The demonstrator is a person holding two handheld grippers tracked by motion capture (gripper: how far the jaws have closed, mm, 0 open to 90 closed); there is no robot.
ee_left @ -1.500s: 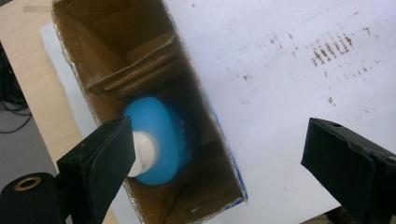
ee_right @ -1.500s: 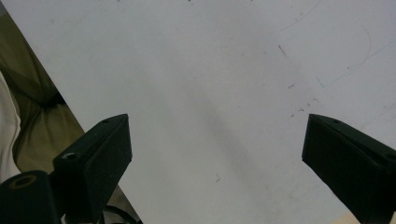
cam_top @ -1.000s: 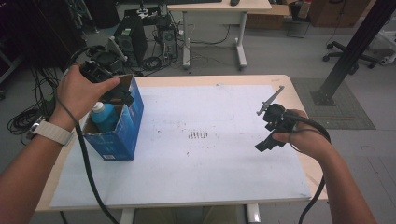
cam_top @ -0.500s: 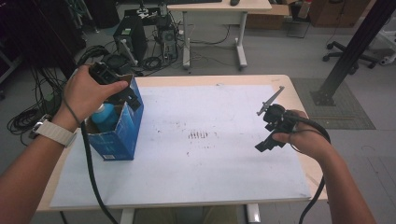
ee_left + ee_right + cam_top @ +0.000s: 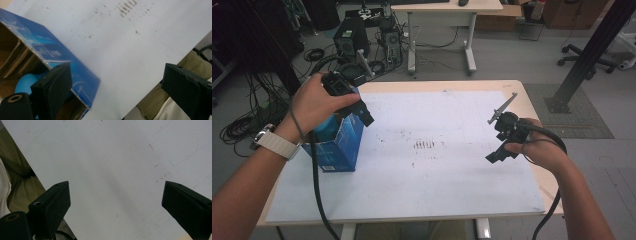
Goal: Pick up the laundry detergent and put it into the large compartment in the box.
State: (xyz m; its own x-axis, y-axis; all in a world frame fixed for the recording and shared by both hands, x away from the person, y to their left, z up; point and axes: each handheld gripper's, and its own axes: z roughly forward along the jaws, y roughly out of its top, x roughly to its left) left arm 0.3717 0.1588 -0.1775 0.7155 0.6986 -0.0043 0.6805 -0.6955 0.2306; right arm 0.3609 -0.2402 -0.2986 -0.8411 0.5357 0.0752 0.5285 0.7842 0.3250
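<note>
An open blue cardboard box (image 5: 339, 150) stands at the left of the white-covered table (image 5: 452, 190). A light blue rounded object (image 5: 326, 127) sits inside it, partly hidden by the person's left hand. My left gripper (image 5: 362, 112) hovers over the box's near-right top edge. In the left gripper view this gripper (image 5: 120, 92) is open, with the box (image 5: 75, 72) and the light blue object (image 5: 23, 83) behind its left jaw. My right gripper (image 5: 498, 142) is held above the table's right side. The right gripper (image 5: 117, 205) is open over bare white sheet (image 5: 112, 157).
Small dark marks (image 5: 426, 145) dot the sheet's middle. Beyond the table's far edge, a computer tower (image 5: 349, 37), coiled cables (image 5: 242, 127) and a white desk (image 5: 447, 10) stand on the floor. A black post with a base plate (image 5: 572, 102) stands at the right.
My left gripper has shifted a little to the right over the box, so the hand now covers more of the light blue object. The right gripper has stayed put.
</note>
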